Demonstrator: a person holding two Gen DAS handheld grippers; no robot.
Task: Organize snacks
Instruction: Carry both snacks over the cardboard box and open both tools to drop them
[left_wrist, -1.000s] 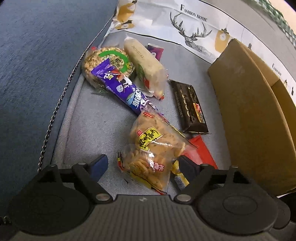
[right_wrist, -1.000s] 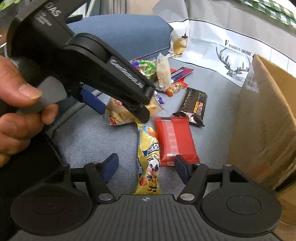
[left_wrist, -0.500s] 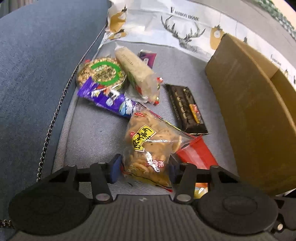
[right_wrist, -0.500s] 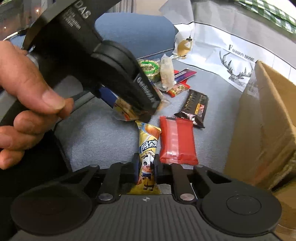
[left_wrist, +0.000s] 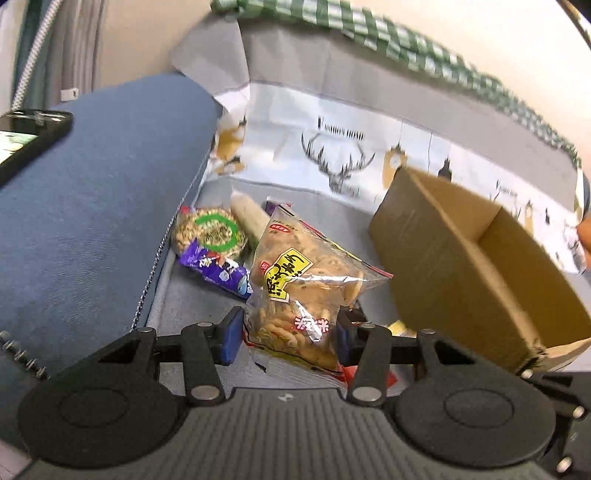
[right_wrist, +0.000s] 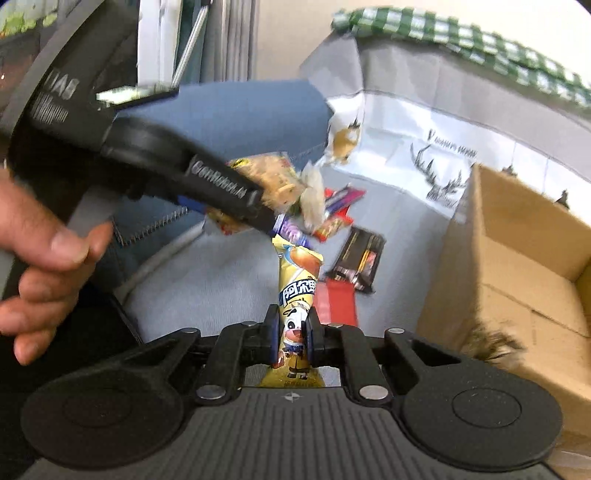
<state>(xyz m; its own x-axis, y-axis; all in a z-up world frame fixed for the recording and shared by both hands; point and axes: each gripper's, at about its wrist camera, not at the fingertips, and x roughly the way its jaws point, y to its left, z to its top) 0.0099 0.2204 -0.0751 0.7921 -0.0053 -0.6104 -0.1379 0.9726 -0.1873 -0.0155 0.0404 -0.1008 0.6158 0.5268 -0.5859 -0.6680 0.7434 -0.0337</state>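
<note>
In the left wrist view, the left tool (left_wrist: 286, 338) sits at lower centre, its jaws part-way in and pressed on the lower end of a clear bag of rice crackers (left_wrist: 299, 291). The bag stands up toward mid-frame, most of its bulk beyond the pads. The grip is low on a slack, crinkly film, so the bag could sag or slide out on the way to the cardboard box (left_wrist: 476, 266) at right. The round green-ringed snack (left_wrist: 212, 232) and the purple wrapper (left_wrist: 214, 269) lie left of centre on the grey sofa seat (left_wrist: 192, 302), just beside the bag, and a dragged corner might pull them along.

In the right wrist view, a person's hand (right_wrist: 44, 258) at far left carries that tool across the upper left. At lower centre the right tool (right_wrist: 291, 332) is pinched narrow on a yellow cow-print snack stick (right_wrist: 297, 291). The two tools are near each other and could collide heading for the box's open top.
</note>
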